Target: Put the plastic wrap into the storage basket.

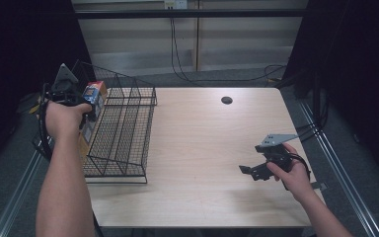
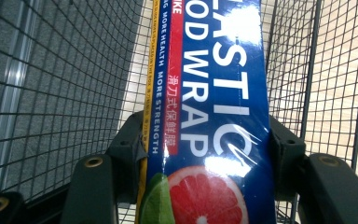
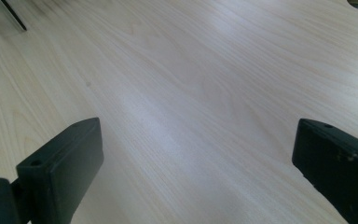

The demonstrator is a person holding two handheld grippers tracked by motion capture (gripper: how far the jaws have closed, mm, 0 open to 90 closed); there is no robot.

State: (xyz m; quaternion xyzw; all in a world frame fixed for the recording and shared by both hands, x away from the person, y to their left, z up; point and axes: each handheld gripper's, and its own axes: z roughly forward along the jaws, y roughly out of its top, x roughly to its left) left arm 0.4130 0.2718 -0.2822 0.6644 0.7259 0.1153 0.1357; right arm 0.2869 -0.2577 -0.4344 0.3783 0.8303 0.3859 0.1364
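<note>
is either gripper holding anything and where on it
The left gripper is shut on the wrap box, its jaws clamping the two long sides near the end with the grapefruit picture. The right gripper is open above the table, holding nothing.

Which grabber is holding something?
The left gripper: its fingers pinch a blue food wrap box over the wire rack. The right gripper is open, holding nothing.

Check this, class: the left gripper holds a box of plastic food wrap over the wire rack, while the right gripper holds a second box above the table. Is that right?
Not quite. The left gripper does hold the plastic food wrap box over the wire rack, but the right gripper is open and holds nothing above the table, as the right gripper view shows.
</note>
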